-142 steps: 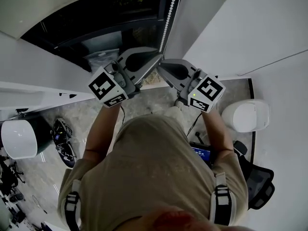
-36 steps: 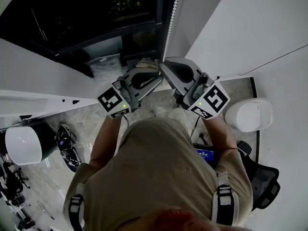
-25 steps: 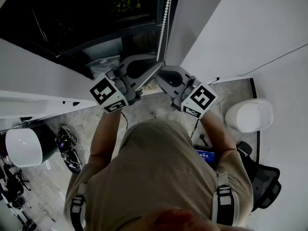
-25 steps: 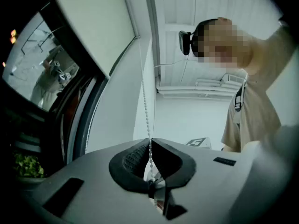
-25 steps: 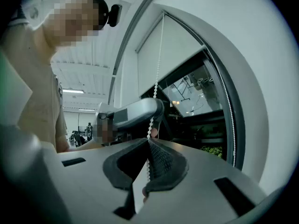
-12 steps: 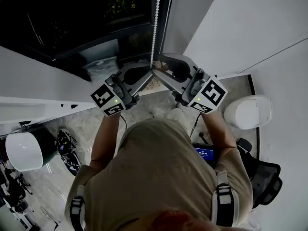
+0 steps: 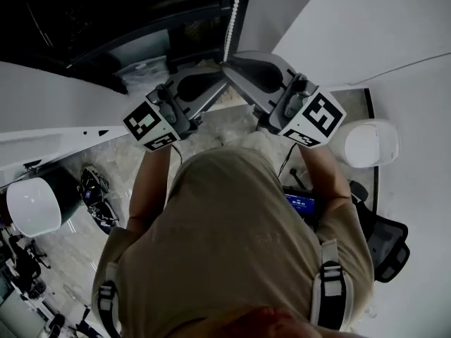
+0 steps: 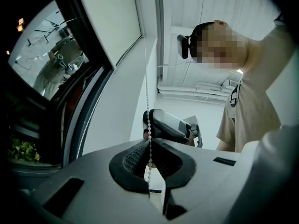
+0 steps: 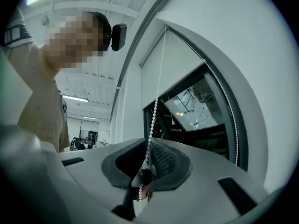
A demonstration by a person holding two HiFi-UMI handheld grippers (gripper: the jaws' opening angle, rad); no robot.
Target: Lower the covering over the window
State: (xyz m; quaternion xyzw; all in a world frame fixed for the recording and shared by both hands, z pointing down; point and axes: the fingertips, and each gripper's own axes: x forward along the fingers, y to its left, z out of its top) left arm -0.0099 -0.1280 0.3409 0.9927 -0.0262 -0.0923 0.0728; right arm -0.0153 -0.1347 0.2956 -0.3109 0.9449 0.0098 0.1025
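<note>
1. The bead chain (image 7: 230, 20) hangs at 12 o'clock in the head view, beside the dark window (image 7: 84, 13). The white blind (image 8: 110, 17) covers the window's upper part, at 11 o'clock in the left gripper view.
2. The left gripper (image 8: 149, 146) is clenched on the bead chain.
3. The right gripper (image 9: 147, 164), just above it at 12 o'clock, has just been closing and pinches the same bead chain.

Dim underexposed head view, fisheye-warped edges, dark corners

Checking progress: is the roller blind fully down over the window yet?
No, partly down: the blind covers only the top; dark glass shows below it.
</note>
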